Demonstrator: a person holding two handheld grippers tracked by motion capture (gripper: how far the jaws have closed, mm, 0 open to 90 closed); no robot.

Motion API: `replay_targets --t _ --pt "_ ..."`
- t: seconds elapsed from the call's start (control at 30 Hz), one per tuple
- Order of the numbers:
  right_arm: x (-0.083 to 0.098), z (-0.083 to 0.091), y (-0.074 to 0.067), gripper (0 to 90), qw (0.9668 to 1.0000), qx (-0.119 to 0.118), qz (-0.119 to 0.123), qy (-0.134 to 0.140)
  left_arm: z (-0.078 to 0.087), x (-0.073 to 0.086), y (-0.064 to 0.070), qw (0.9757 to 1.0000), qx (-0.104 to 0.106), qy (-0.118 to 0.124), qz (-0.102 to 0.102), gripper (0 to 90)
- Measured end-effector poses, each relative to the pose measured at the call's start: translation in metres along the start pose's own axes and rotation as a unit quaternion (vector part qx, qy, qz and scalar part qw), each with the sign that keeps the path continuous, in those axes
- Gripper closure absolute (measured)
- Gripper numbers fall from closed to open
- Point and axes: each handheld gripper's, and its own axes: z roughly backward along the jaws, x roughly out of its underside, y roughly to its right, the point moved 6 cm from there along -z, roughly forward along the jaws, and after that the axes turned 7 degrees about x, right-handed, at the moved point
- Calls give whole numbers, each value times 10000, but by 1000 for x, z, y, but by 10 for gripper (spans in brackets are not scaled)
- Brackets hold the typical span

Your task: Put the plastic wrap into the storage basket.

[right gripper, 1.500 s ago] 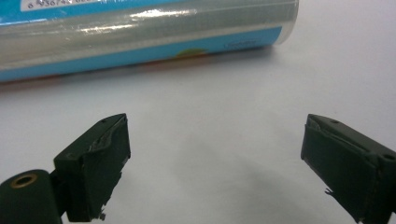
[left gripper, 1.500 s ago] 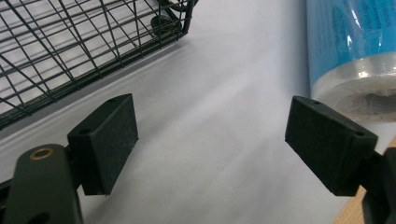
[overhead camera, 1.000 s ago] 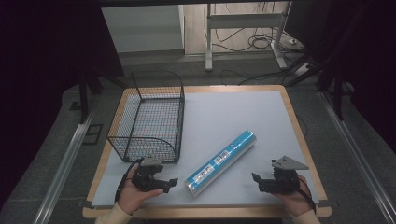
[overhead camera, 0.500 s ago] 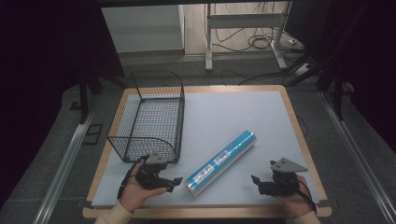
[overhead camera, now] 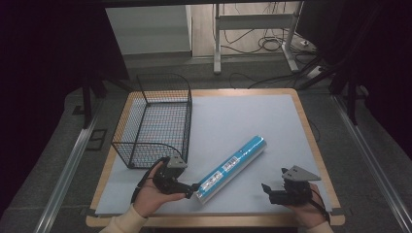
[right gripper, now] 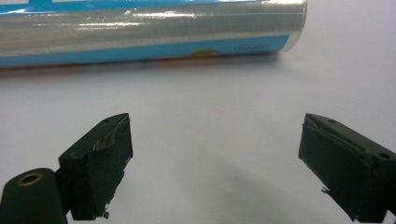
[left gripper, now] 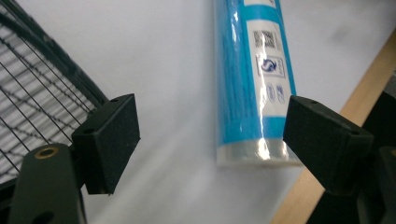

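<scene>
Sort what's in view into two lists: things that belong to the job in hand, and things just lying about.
Part of the job:
- blue roll, lying on the table
- left gripper, open, at the roll's near end
- right gripper, open, short of the roll

Lying about:
- wire basket, nothing visible inside
- cables on the floor beyond the table

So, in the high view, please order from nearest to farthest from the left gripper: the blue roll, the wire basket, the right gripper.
From the left gripper:
1. blue roll, its near end just beside the jaws.
2. wire basket, just behind, table's left.
3. right gripper, across the table, near edge.
</scene>
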Motion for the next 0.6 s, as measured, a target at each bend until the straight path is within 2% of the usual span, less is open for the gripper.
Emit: replay_targets --t 0.13,0.4,0.6 --pt "2 -2 1 102 10000 -4 -44 -53 -1 -4 1 10000 28 1 -13 186" --pt "2 -1 -1 110 10000 -1 51 -68 -7 -18 9 9999 92 -23 -75 186" --pt "3 0 0 115 9999 16 93 -80 -9 -25 10 9998 87 -82 -141 186"
